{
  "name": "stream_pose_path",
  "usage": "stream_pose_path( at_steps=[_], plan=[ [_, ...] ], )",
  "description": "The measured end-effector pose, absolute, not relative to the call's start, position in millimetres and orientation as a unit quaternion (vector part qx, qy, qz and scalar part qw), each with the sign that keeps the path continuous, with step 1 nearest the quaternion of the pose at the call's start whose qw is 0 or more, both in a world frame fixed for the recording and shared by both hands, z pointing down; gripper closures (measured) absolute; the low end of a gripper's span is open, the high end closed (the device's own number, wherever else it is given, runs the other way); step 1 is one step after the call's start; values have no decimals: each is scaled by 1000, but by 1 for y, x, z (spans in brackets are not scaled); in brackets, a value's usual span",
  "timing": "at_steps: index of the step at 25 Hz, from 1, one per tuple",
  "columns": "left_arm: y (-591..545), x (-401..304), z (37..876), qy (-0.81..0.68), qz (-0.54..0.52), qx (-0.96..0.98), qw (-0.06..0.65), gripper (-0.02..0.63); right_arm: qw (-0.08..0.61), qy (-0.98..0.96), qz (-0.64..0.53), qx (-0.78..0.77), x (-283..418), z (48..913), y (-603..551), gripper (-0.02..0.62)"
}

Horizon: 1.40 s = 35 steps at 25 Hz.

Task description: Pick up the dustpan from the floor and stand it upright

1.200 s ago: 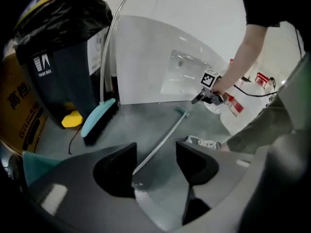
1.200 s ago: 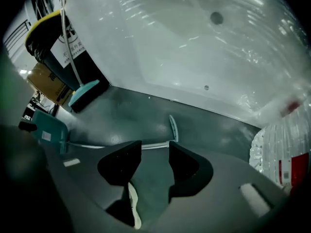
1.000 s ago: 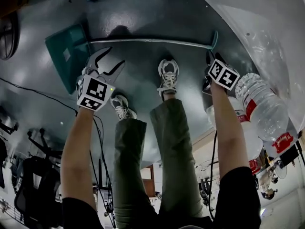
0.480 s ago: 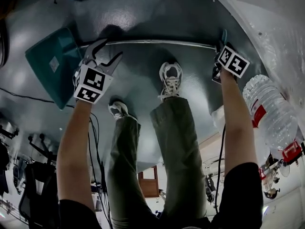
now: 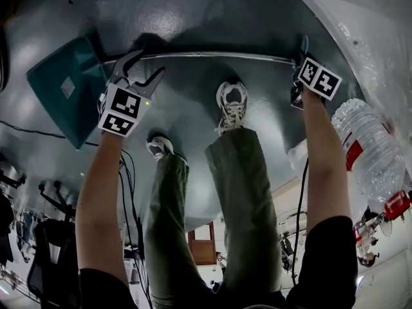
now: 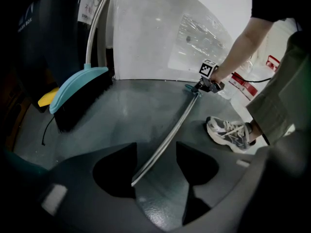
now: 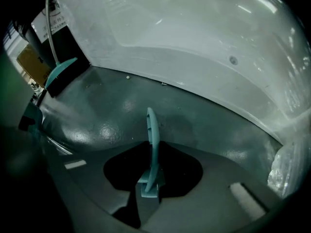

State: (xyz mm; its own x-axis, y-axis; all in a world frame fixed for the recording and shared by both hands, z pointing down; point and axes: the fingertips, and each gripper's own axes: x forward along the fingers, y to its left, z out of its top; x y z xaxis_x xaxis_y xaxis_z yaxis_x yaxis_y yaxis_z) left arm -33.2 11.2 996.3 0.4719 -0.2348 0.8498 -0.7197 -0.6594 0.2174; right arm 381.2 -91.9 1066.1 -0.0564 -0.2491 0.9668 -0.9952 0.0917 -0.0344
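The dustpan lies flat on the dark floor, its teal pan (image 5: 64, 95) at the left. Its long metal pole (image 5: 212, 56) runs right to a teal grip (image 5: 303, 46). My left gripper (image 5: 145, 63) is open, and the pole (image 6: 167, 137) passes between its jaws without touching them near the pan end. My right gripper (image 5: 300, 60) is at the far end of the pole. Its jaws have just been closing, and they are now shut on the base of the teal grip (image 7: 153, 140), which rises between them.
A teal broom with black bristles (image 6: 77, 89) leans by the white plastic-covered wall (image 7: 194, 47). The person's shoes (image 5: 232, 102) stand just this side of the pole. Large water bottles (image 5: 370, 153) stand at the right. A thin cable (image 5: 38, 134) crosses the floor on the left.
Both grippers have come down to the dustpan's pole. The left one now straddles it near the pan. The right one has reached the teal grip and closed its jaws on it.
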Motion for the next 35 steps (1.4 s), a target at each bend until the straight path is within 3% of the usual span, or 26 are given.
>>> stream_pose_path(
  at_steps=[19,35],
  plan=[
    [-15,-27,866,-333,383,814,284,327,404,-670,330,528,312,888,-139,528],
    [-31,-65,734,-391,339,811,273,327,388,-756,206,486,206,719,-182,523]
  ],
)
